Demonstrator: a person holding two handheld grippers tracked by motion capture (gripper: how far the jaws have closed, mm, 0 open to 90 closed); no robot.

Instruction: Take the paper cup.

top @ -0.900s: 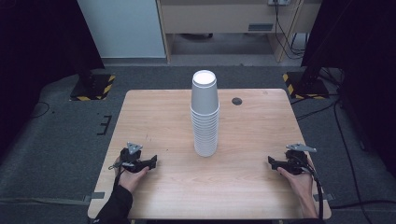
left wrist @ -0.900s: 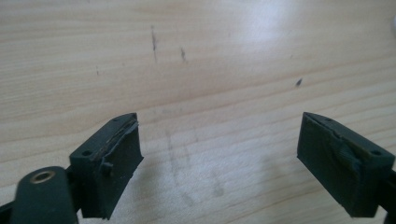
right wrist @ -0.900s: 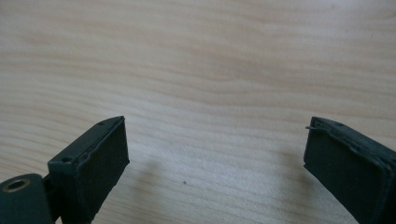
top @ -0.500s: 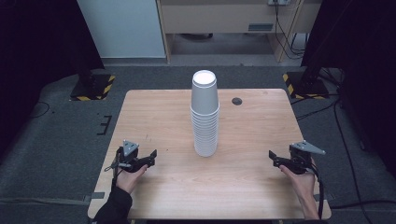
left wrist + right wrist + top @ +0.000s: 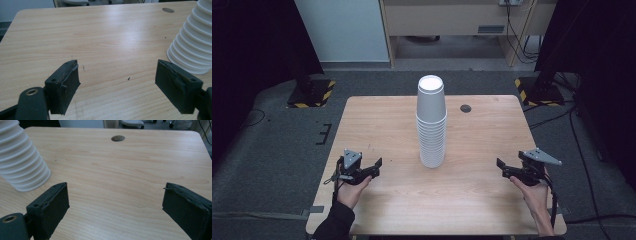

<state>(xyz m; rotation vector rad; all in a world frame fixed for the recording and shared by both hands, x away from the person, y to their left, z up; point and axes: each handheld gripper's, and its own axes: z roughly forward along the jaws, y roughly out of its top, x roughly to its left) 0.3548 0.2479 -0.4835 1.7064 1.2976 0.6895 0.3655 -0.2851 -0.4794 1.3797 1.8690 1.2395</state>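
Observation:
A tall stack of white paper cups (image 5: 431, 125) stands upside down in the middle of the wooden table (image 5: 382, 115). My left gripper (image 5: 374, 168) lies low over the table's front left, open, its jaws pointing toward the stack. My right gripper (image 5: 502, 169) mirrors it at the front right, also open. In the left gripper view the left gripper (image 5: 117, 82) holds nothing, and the cup stack (image 5: 192, 45) rises at the right edge. In the right gripper view the right gripper (image 5: 117, 205) frames bare wood, with the cup stack (image 5: 21, 162) at the upper left.
A small dark round cap (image 5: 466, 108) is set into the table behind and right of the stack. Black stands with yellow-striped bases (image 5: 312, 92) sit on the floor past both far corners. A pale cabinet (image 5: 452, 20) stands farther back.
Both hands have stayed nearly in place. The right gripper has turned a little, so its grey top plate now sticks out more to the right.

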